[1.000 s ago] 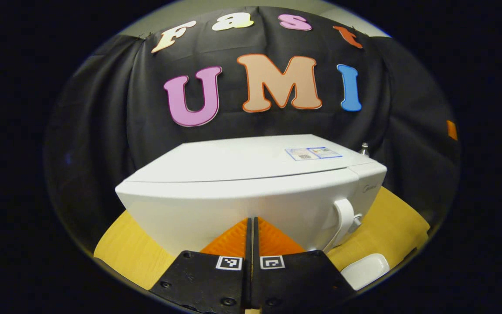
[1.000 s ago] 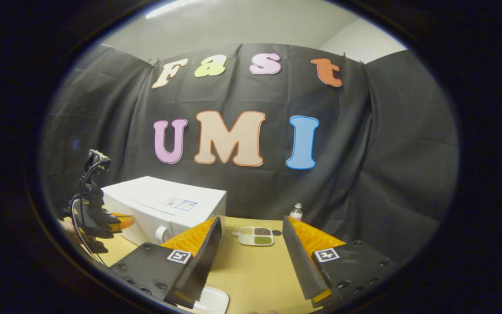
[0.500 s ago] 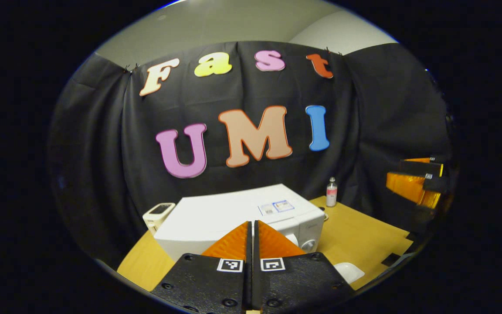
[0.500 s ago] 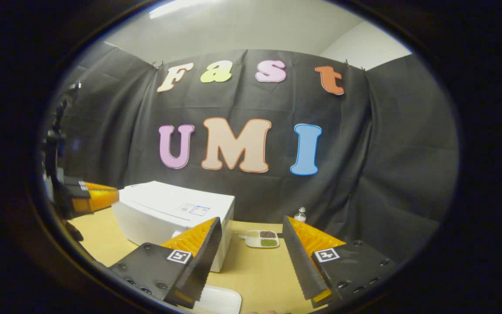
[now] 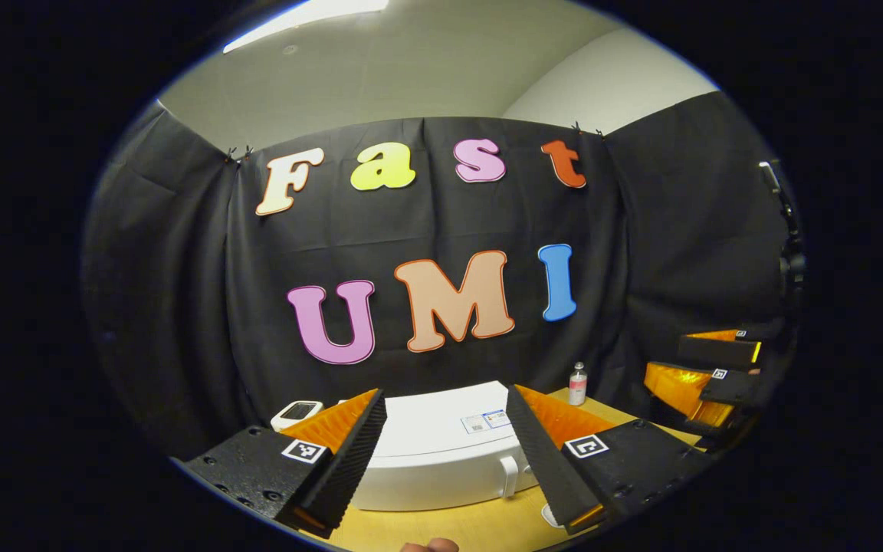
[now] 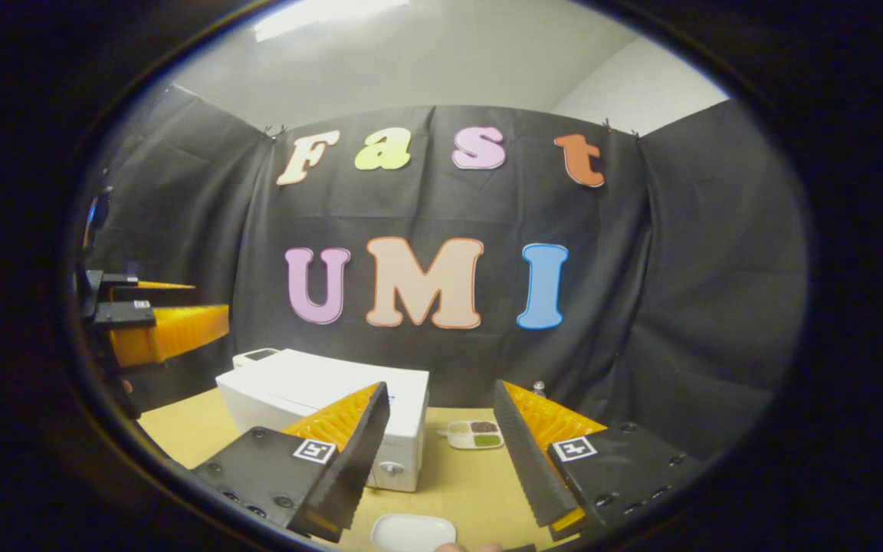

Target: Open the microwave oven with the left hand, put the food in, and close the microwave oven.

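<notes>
No legible text on microwave [image 5: 441,452] sticker

I count one boxy white microwave oven [image 5: 441,452] with its single white handle [image 5: 509,475] — one small clear bottle [image 5: 578,383] behind it, one white handheld device with a dark screen [image 5: 296,412], one divided white food tray [image 6: 474,434], one plain white dish [image 6: 413,530], and two two-finger grippers [image 5: 445,452] [image 6: 440,452].

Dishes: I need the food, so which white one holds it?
The divided tray farther back, with dark and green food in its compartments; the nearer dish looks bare.
</notes>
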{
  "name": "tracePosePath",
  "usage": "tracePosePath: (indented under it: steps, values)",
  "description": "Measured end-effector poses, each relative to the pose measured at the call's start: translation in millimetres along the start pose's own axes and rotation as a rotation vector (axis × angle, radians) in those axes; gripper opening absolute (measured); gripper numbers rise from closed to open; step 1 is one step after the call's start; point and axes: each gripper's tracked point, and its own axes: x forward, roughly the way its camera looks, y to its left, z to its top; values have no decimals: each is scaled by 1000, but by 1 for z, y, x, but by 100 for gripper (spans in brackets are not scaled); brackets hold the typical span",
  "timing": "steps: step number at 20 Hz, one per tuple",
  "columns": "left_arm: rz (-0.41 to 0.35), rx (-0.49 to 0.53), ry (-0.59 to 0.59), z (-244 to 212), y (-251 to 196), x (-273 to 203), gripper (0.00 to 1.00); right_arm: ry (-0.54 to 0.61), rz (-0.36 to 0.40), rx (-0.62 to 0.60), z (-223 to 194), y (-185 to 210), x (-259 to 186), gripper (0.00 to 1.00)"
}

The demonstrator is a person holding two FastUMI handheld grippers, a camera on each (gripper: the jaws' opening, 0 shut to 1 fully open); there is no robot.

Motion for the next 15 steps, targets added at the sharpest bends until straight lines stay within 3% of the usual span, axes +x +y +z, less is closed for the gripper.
tracePosePath:
  steps: [4,15]
  values:
    - [1,8,-31,6,9,-10,97,0,-33,-37,0,3,-7,84]
    - [-23,18,-39,4,25,-12,100,2,-16,-50,-4,44,-6,84]
